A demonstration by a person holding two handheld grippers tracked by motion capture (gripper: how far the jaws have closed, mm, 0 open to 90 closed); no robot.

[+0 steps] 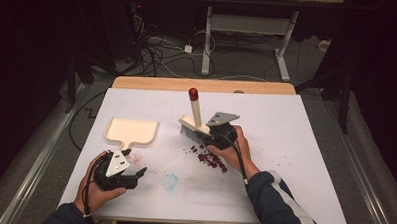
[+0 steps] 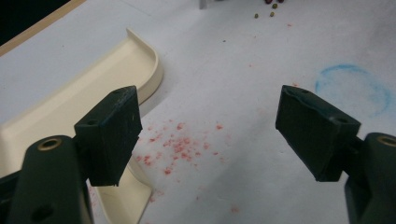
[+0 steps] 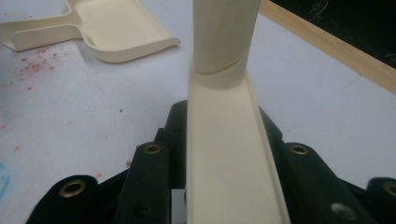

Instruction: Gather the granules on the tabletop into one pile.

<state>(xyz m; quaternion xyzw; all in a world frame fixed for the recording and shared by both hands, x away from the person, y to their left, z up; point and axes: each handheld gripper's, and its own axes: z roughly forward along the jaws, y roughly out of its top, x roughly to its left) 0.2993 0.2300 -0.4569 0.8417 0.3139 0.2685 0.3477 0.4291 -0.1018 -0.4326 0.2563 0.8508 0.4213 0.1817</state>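
Observation:
A cream dustpan (image 1: 131, 130) lies flat on the white table sheet, left of centre, its short handle pointing toward the person. My left gripper (image 1: 134, 162) sits just right of that handle, open and holding nothing; in the left gripper view the wide-apart gripper (image 2: 205, 126) frames bare sheet beside the dustpan (image 2: 93, 88). A cream brush (image 1: 194, 117) with a red-tipped handle stands bristles down near the centre. My right gripper (image 1: 203, 133) is shut on the brush head (image 3: 224, 154), one jaw on each side. A heap of dark red crumbs (image 1: 210, 159) lies under the right hand.
Faint pink specks (image 2: 177, 144) stain the sheet between the left jaws. A blue ring mark (image 1: 170, 181) is drawn toward the front centre. The table's wooden edge (image 1: 202, 85) runs along the back, and the dustpan (image 3: 116, 28) lies beyond the brush.

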